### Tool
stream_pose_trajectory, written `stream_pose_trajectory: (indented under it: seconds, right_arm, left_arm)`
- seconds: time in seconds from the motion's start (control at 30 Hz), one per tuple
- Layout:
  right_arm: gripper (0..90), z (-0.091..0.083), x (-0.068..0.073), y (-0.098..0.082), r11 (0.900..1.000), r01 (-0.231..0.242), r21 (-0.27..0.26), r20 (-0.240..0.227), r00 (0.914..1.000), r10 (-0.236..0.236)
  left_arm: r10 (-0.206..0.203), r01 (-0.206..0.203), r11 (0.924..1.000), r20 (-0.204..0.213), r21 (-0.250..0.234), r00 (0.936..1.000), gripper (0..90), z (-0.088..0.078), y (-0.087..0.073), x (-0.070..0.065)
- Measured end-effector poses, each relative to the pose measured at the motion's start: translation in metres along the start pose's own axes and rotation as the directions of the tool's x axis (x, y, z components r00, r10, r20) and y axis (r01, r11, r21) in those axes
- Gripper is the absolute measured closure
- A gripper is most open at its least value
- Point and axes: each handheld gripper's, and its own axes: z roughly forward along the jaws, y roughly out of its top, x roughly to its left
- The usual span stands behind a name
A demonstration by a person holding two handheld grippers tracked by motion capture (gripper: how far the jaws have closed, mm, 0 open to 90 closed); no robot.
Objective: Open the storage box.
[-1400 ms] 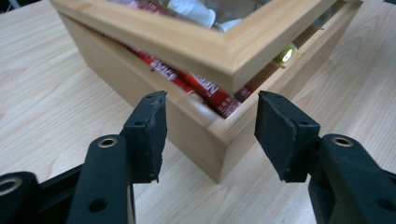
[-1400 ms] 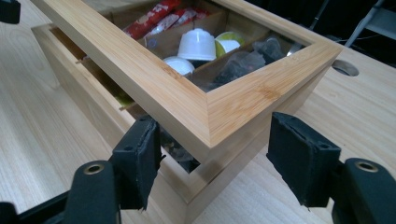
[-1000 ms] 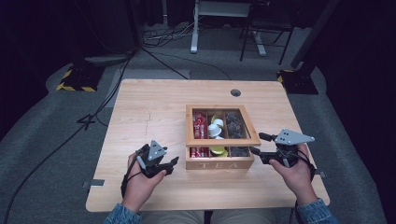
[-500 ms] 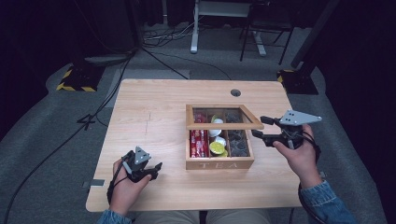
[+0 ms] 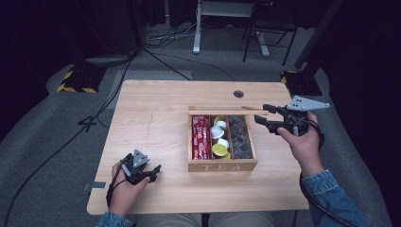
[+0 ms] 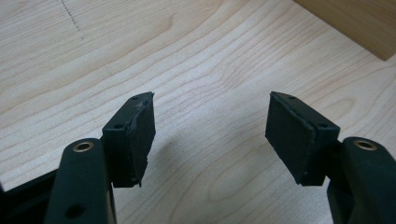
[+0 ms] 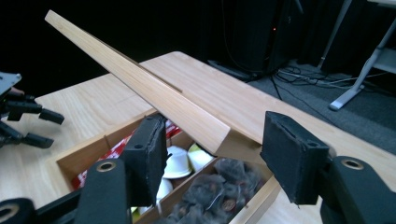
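Near the front edge of the desk (image 5: 156, 109), toward its left corner, your left hand (image 5: 124, 189) rests low on the wood with the left gripper (image 5: 152, 172). Its jaws stand apart and hold nothing; in the left gripper view there is only bare wood grain between the two black pads (image 6: 140, 135). They have just been opening.

Just to the right of it, in the right half of the desk, stands the wooden tea box (image 5: 222, 165), with the word TEA on its front wall. It has three compartments that run from front to back: red packets (image 5: 201, 137) in the left one, white and yellow-green capsules (image 5: 219, 142) in the middle one, dark wrapped pieces (image 5: 239, 137) in the right one.

At the far wall of the box, the lid (image 5: 227, 112) is raised, and from the high view you see it almost edge-on.

At the right end of this lid, your right hand (image 5: 302, 142) holds the right gripper (image 5: 261, 113) above the desk. In the right gripper view the corner of the lid (image 7: 205, 126) lies between the jaws. The left pad is touching or very near it, the right pad stands clear of it, so the jaws are not clamped on the lid. They have just been closing a little.
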Motion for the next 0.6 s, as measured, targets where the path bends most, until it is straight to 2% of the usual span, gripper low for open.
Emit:
stream_pose_trajectory:
  seconds: [0.13, 0.27, 0.37, 0.6]
  right_arm:
    - [42.3, 0.003, -0.005, 0.010, 1.000, 0.009, -0.009, 0.011, 0.9999, -0.009]
    - [43.0, 0.008, -0.014, 0.024, 1.000, -0.006, -0.026, 0.006, 1.0000, 0.006]
    - [43.1, 0.011, -0.018, 0.029, 0.999, -0.012, -0.032, 0.006, 0.9999, 0.012]
    - [43.6, 0.023, -0.034, 0.044, 0.997, -0.057, -0.053, 0.004, 0.9983, 0.057]
  left_arm:
    - [-0.009, 0.009, 0.9999, -0.004, 0.006, 0.9999, 33.4, 0.003, -0.002, 0.004]
    - [-0.021, 0.021, 0.9997, -0.013, 0.009, 0.9997, 32.7, 0.006, -0.004, 0.007]
    - [-0.017, 0.018, 0.9998, -0.035, 0.004, 0.9992, 33.3, 0.006, -0.004, 0.009]
    - [-0.032, 0.032, 0.9994, -0.043, 0.008, 0.9985, 33.1, 0.008, -0.002, 0.012]
